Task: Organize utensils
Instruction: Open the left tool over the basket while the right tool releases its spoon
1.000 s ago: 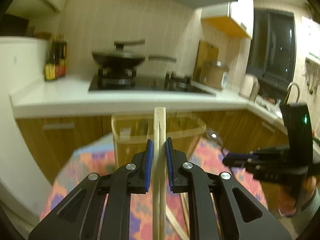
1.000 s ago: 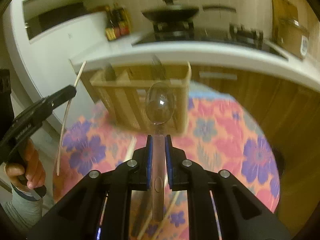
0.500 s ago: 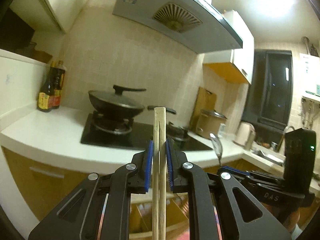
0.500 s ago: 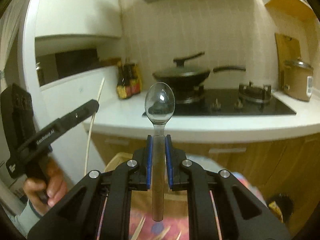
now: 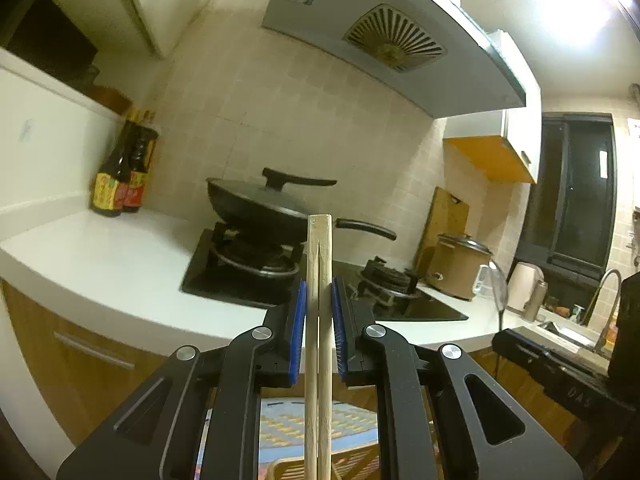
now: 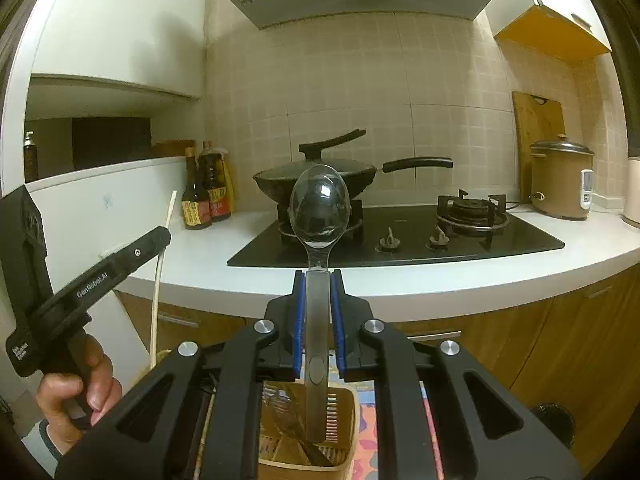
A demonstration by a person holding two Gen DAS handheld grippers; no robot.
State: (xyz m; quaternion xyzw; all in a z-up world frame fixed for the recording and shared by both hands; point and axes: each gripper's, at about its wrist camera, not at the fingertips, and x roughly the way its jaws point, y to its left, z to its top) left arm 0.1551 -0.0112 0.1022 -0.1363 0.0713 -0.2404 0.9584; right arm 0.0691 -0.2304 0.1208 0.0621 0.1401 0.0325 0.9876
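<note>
My left gripper [image 5: 319, 300] is shut on a pair of wooden chopsticks [image 5: 319, 320] that stand upright between its blue pads. It also shows at the left of the right wrist view [image 6: 160, 236], chopsticks [image 6: 160, 280] pointing up. My right gripper [image 6: 318, 292] is shut on a metal spoon [image 6: 319, 208], bowl up, handle hanging down over the wooden utensil holder [image 6: 344, 440]. The holder has a dark utensil in it. A corner of the holder [image 5: 288, 468] shows at the bottom of the left wrist view. The right gripper's body [image 5: 560, 364] is at the right there.
A white counter [image 6: 400, 280] runs across behind, with a black gas hob [image 6: 400, 236], a lidded wok [image 6: 320, 172], sauce bottles [image 6: 206, 196] and a rice cooker [image 6: 560, 180]. A flowered tablecloth [image 6: 368, 428] lies under the holder. A range hood [image 5: 360, 28] hangs overhead.
Both grippers have risen and tilted up, from looking down at the holder and table to facing the hob and wall. Each keeps its hold on its utensil.
</note>
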